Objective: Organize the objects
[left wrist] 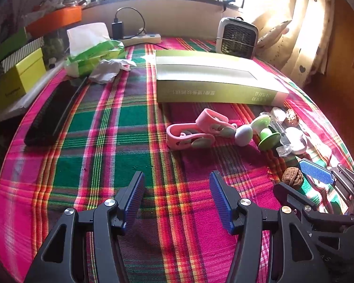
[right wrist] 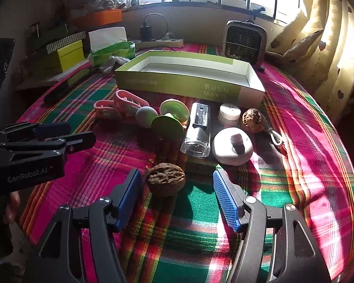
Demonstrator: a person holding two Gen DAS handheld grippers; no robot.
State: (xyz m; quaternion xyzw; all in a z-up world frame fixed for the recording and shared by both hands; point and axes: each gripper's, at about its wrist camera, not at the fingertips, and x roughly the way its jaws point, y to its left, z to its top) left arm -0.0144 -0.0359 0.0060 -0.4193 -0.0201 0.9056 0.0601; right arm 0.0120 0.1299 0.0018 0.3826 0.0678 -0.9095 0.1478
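An open green box (right wrist: 177, 82) stands on the plaid cloth; it also shows in the left wrist view (left wrist: 212, 80). In front of it lie pink clips (right wrist: 120, 106), a grey ball (right wrist: 146, 116), a green spool (right wrist: 170, 120), a clear flashlight (right wrist: 197, 129), a white cap (right wrist: 229, 115), a white round device (right wrist: 232, 146) and two walnuts (right wrist: 165, 179) (right wrist: 252, 118). My right gripper (right wrist: 175, 188) is open, its fingers either side of the near walnut, the left pad (right wrist: 128, 195) close to it. My left gripper (left wrist: 177, 195) is open and empty above bare cloth, left of the objects.
A small heater (right wrist: 244, 42) stands behind the box. A tissue pack (left wrist: 94, 49), a black comb (left wrist: 52, 115), stacked boxes (left wrist: 14, 80) and a power strip (left wrist: 141, 38) lie at the left and back. A curtain (right wrist: 318, 35) hangs at the right.
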